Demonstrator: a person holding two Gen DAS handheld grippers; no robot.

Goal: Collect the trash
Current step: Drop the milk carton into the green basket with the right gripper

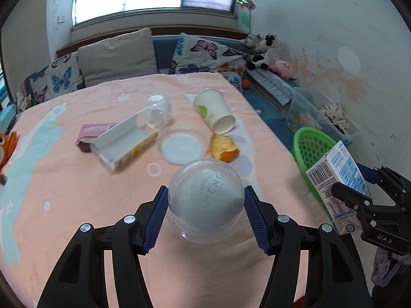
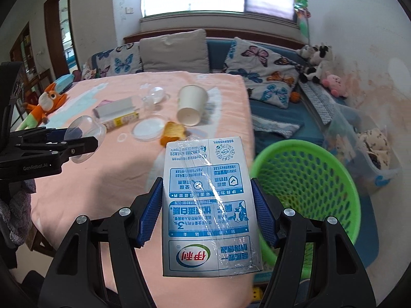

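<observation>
My left gripper is shut on a clear plastic cup, held above the pink tablecloth; the same cup shows at the left of the right wrist view. My right gripper is shut on a blue-and-white milk carton, beside the green mesh basket off the table's right edge. In the left wrist view the carton hangs in front of the basket. On the table lie a paper cup, an orange peel, a clear lid, an open box, a clear bottle and a pink packet.
A sofa with butterfly cushions runs behind the table. Plush toys sit at its right end, and a clear storage bin stands by the wall. An orange stuffed toy lies at the table's left edge.
</observation>
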